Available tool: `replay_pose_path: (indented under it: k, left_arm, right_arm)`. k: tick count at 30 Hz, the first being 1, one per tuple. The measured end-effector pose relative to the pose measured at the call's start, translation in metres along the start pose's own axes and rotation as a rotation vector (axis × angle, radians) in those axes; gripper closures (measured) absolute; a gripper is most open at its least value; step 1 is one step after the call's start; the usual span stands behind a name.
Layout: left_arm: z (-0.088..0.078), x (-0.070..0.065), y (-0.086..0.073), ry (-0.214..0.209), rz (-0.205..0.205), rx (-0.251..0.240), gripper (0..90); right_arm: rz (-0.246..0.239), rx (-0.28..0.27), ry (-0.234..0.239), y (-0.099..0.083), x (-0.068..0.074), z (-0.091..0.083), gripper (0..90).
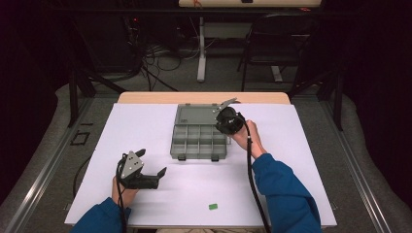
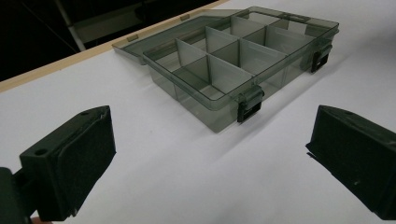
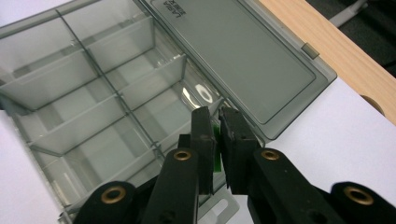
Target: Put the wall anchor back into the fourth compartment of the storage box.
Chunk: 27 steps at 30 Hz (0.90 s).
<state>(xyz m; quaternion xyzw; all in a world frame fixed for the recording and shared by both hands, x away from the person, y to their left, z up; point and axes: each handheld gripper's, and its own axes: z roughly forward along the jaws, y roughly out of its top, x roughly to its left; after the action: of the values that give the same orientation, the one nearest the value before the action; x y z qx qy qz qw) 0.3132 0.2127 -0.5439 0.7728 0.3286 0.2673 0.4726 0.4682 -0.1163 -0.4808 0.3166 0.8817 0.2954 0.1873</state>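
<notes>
My right tongs (image 3: 217, 135), seen in the right gripper view, are closed on a small green piece (image 3: 216, 154), of which a thin sliver shows between the two black pads; the jaws stand nearly together with the piece clamped upright between them. The tips hang over the right-hand end of the compartment box (image 3: 93, 98), just at the wall where the tray meets its opened lid (image 3: 243, 60). In the high view these tongs (image 1: 228, 121) sit above the box's far right corner, my right hand (image 1: 248, 138) behind them and the blue sleeve (image 1: 282, 189) running back to the tabletop's near edge.

My left tongs (image 2: 210, 158) stand wide open with nothing between the pads, which point across bare sheet toward the box's near long side and its two dark latches (image 2: 249, 103). In the high view they (image 1: 145, 170) rest near the near-left part of the white sheet (image 1: 145, 126), well apart from the box.

The box (image 1: 199, 138) is grey, translucent, divided into small cells, and lies in the middle of the sheet toward its far edge, lid folded flat away from me.

A second green piece (image 1: 213, 206) lies alone close to the sheet's near edge, between my two forearms
</notes>
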Motion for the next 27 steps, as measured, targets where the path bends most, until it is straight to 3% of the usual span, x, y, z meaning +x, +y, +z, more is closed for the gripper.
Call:
replay_pose_path:
  k: [15,21,27]
  left_arm:
    - [0.0,0.0,0.0,0.005,0.003,-0.006,0.2]
    - [-0.001,0.0,0.0,0.005,0.005,-0.01,0.1]
    - [-0.001,0.0,0.001,-0.001,0.005,-0.015,0.1]
  right_arm:
    - [0.019,0.068,0.006,-0.004,-0.006,0.025,82.7]
    - [0.056,0.042,0.015,-0.005,-0.009,0.022,53.1]
    - [0.08,-0.018,0.01,-0.007,-0.009,0.003,28.0]
